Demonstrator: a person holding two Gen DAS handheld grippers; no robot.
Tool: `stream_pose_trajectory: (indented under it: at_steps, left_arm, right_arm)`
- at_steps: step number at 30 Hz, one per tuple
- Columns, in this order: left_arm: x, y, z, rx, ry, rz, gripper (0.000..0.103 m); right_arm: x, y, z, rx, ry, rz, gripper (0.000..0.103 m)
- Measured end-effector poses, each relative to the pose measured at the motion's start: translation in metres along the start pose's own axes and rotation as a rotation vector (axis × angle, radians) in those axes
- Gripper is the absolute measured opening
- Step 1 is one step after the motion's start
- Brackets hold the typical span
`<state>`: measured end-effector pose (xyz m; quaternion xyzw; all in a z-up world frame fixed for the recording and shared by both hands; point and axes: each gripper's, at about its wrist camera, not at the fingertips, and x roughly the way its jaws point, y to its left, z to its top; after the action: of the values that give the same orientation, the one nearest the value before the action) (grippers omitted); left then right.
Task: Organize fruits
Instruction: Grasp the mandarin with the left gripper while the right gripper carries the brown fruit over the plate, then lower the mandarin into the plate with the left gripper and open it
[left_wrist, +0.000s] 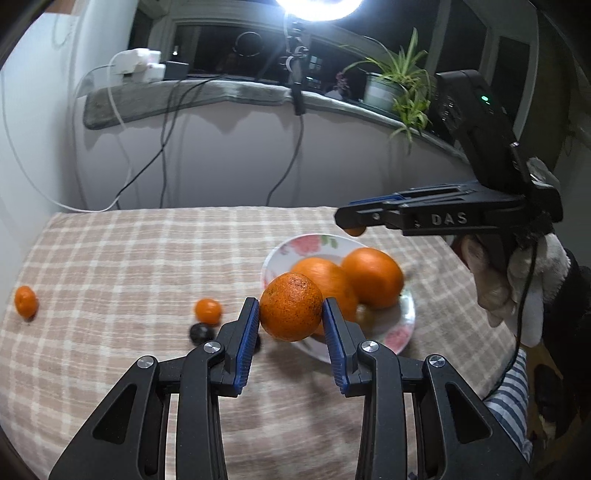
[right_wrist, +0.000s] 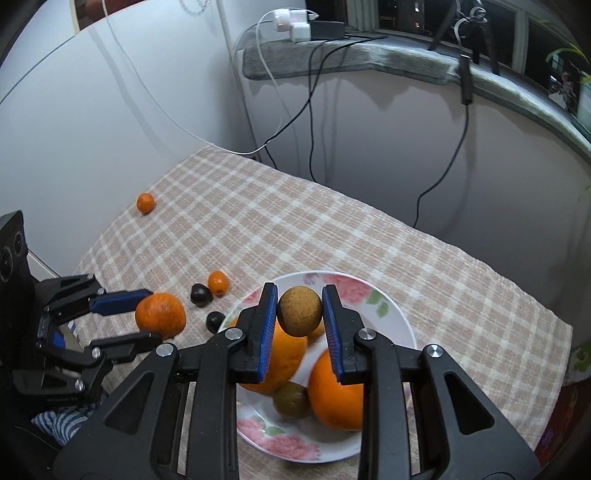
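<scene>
My left gripper (left_wrist: 290, 314) is shut on a speckled orange mandarin (left_wrist: 291, 305), held above the cloth just left of the flowered plate (left_wrist: 291, 245). It also shows in the right wrist view (right_wrist: 160, 314). My right gripper (right_wrist: 299, 310) is shut on a small brownish round fruit (right_wrist: 299, 310), held above the plate (right_wrist: 391, 310). On the plate lie two large oranges (right_wrist: 332, 391) and a small green-brown fruit (right_wrist: 291, 400). On the cloth lie two small orange fruits (right_wrist: 218, 282) (right_wrist: 145, 202) and two dark round fruits (right_wrist: 200, 293).
The checked cloth (left_wrist: 129, 251) covers the table against a white wall. A grey sill (left_wrist: 207, 92) with chargers, cables and a potted plant (left_wrist: 391, 81) runs behind. Cables hang down the wall. The right gripper body (left_wrist: 454, 214) hovers over the plate's far side.
</scene>
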<state>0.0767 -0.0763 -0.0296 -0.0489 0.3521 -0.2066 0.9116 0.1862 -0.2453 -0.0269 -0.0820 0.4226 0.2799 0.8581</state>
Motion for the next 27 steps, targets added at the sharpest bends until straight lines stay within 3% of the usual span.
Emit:
stream_pose_trajectory:
  at_steps: [15,27]
  left_arm:
    - [0.019,-0.048,-0.009,0.072,0.061,-0.054,0.034]
    - [0.035,-0.068,-0.014,0.111,0.103,-0.057,0.034]
  right_arm:
    - [0.0,-0.04,-0.017,0.084,-0.012,0.028,0.026]
    - [0.007,-0.044,-0.02,0.104,-0.008,0.047,0.026]
